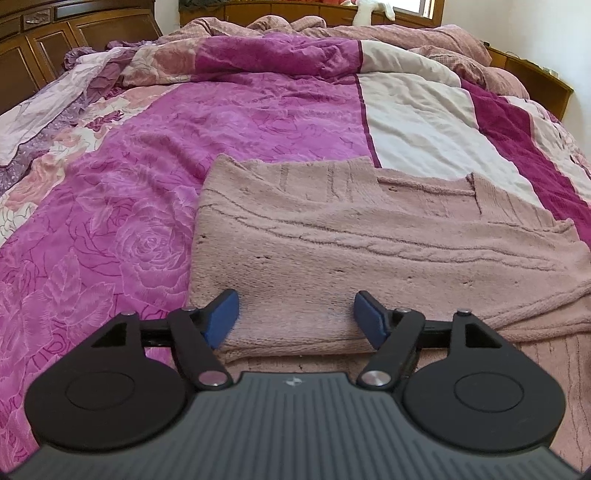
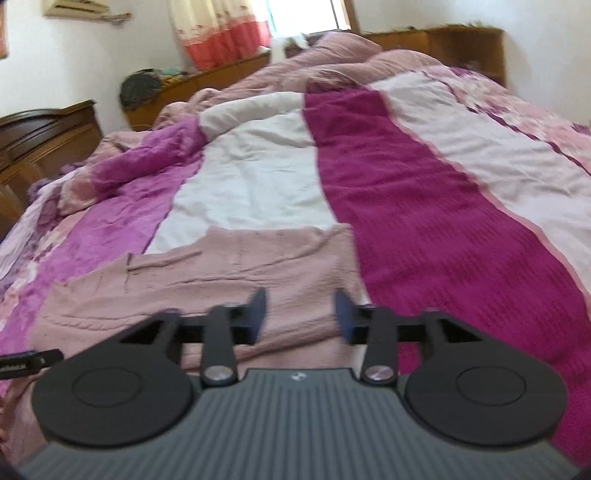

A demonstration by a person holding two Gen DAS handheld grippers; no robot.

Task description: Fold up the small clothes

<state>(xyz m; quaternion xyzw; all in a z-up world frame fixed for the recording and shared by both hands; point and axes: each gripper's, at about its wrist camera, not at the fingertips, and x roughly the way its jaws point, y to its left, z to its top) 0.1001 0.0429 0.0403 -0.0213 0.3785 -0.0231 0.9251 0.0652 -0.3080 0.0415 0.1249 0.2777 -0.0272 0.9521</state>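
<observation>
My left gripper (image 1: 295, 319) has its jaws wide apart, nothing between them; blue pads (image 1: 225, 317) flat and rectangular on black linkage arms. It sits low over the near edge of the sweater (image 1: 369, 240). My right gripper (image 2: 300, 314) is likewise spread, pads clear of the cloth; this view is motion-blurred.

Sweater: dusty pink, fuzzy knit with raised wavy cable lines. It lies flat on the quilt (image 1: 147, 184) at the near side of the bed, partly folded into a roughly rectangular block; left edge straight, far edge stepped. More pink knit spreads below the near fold edge.

Quilt: soft, wrinkled, in long panels of magenta rose print, cream and ribbed deep crimson. Rumpled pink bedding is heaped at the far end against a wooden headboard (image 1: 92, 33).
</observation>
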